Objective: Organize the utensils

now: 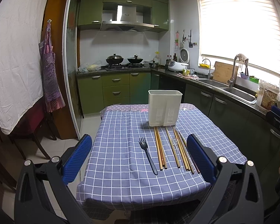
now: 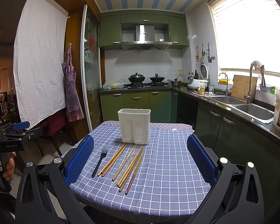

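A white slotted utensil holder (image 1: 165,108) (image 2: 134,126) stands upright at the far side of the table with the blue checked cloth (image 1: 121,168) (image 2: 168,168). In front of it lie a black plastic fork (image 1: 148,155) (image 2: 99,162), several wooden chopsticks (image 1: 160,147) (image 2: 113,159) and a clear plastic utensil (image 1: 178,155) (image 2: 124,171) among them. My left gripper (image 1: 140,160) is open and empty above the near table edge. My right gripper (image 2: 141,163) is open and empty, also above the near edge.
Green kitchen cabinets and a counter with a double sink (image 2: 252,108) run along the right. A stove with two woks (image 1: 124,59) is at the back. A dark chair (image 1: 33,127) and hanging apron (image 1: 49,71) stand left of the table.
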A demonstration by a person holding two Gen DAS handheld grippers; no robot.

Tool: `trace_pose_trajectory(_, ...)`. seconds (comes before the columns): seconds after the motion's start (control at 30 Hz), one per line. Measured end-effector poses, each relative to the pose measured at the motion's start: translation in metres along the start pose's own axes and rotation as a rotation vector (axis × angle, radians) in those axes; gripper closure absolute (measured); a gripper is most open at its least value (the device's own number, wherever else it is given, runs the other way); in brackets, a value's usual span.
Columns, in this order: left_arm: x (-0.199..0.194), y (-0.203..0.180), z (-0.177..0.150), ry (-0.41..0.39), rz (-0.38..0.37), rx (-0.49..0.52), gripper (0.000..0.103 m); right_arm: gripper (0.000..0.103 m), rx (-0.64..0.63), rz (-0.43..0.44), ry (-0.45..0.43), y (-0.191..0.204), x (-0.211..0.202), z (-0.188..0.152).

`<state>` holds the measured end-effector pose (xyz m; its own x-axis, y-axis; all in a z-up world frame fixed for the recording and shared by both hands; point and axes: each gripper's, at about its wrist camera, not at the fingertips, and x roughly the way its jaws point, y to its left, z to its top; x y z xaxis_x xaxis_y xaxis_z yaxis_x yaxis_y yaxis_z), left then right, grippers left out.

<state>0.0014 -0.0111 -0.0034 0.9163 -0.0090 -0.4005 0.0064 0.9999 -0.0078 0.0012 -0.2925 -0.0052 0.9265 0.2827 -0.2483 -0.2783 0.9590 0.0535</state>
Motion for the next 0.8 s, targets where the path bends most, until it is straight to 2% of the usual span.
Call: trace_pose_trajectory(0.8, 0.004, -0.0075, -0.0049, 0.012, -0.003, 0.005, 0.006, 0.004, 0.002, 0.003, 0.008, 0.0041, 0.0016, -0.0004)
